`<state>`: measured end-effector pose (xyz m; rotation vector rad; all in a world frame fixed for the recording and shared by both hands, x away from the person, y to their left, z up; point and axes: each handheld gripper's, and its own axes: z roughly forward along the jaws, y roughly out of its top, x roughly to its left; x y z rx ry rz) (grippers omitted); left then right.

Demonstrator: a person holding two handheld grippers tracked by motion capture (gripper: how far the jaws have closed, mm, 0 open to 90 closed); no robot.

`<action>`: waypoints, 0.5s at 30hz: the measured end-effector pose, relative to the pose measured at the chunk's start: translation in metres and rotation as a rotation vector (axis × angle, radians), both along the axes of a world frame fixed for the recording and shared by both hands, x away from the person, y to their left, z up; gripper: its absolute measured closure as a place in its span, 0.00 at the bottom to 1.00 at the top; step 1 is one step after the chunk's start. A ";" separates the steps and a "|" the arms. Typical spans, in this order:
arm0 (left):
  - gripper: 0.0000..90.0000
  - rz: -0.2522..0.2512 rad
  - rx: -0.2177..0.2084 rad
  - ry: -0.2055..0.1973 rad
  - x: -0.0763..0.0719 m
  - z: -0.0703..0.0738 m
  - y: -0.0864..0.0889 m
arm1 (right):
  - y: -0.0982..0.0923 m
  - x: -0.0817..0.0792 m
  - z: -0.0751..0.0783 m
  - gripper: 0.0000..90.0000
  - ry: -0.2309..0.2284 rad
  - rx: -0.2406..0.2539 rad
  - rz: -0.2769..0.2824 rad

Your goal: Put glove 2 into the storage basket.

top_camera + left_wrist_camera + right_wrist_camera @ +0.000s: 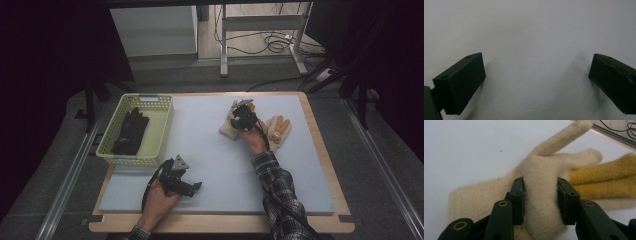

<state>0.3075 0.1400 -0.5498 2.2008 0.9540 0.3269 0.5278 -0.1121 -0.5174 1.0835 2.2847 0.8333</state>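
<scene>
Black pads of the right gripper [540,200] pinch a fold of the cream glove [541,177] at centre frame, likely to lift it toward the basket [162,131] at upper left, where dark gloves [131,131] lie. Left gripper [196,186] waits spread over bare mat [210,150], lower centre.
</scene>
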 end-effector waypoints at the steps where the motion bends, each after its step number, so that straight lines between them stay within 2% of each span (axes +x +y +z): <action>1: 0.01 0.000 0.000 0.000 0.000 0.000 0.000 | -0.001 -0.002 0.003 0.68 0.000 0.010 0.007; 7: 0.01 -0.001 0.003 0.000 0.000 0.000 0.000 | -0.002 -0.025 0.028 0.68 -0.019 0.056 0.101; 11: 0.01 -0.001 0.003 0.000 0.000 0.000 0.000 | -0.001 -0.052 0.045 0.67 -0.034 0.076 0.167; 15: 0.01 -0.001 0.001 0.000 0.000 0.000 0.000 | -0.003 -0.082 0.057 0.67 -0.021 0.129 0.235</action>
